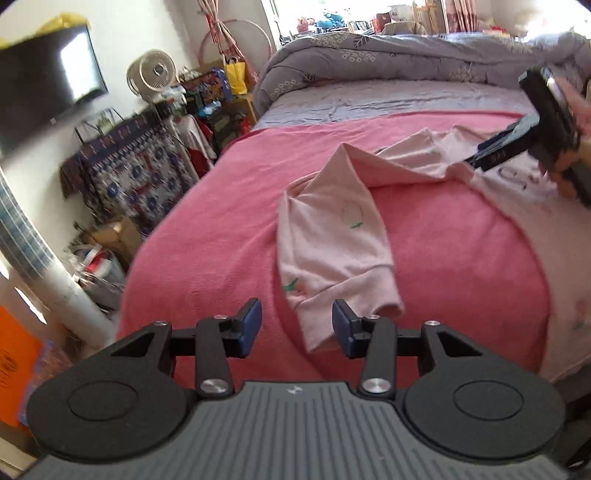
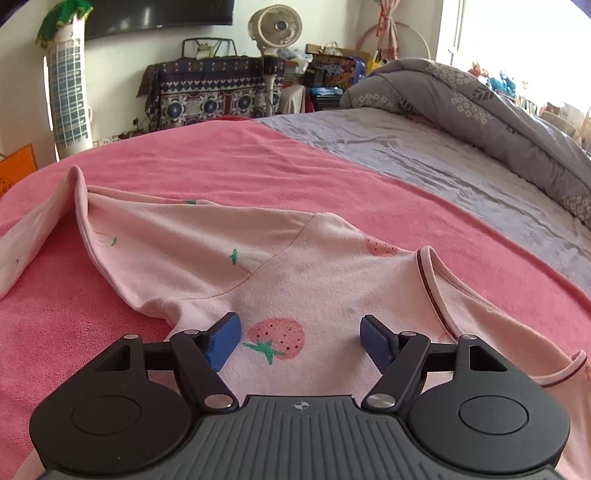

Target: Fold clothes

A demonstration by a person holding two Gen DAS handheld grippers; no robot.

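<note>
Your left gripper (image 1: 297,325) has its jaws released, blue pads apart with nothing pinched; the ribbed cuff of the sleeve (image 1: 332,251) shows in the gap but the pads aren't pressing on it. Your right gripper (image 2: 301,341) is the same deal, jaws spread wide and hovering over a printed strawberry (image 2: 277,338) on the chest, not gripping anything.

The thing you're folding is a pale pink long-sleeved cotton top with a strawberry print (image 2: 314,266), lying on the coral pink fuzzy blanket (image 1: 221,229) that covers the near part of the bed. Its sleeve runs out from the shoulder, bends at a raised crease and comes back toward your left gripper. The neckline with its dark red trim (image 2: 430,291) sits just right of your right jaws.

Past the blanket there's a lilac sheet (image 2: 424,155) and a bunched grey patterned duvet (image 2: 480,99). A white fan (image 2: 275,27) stands near the wall.
</note>
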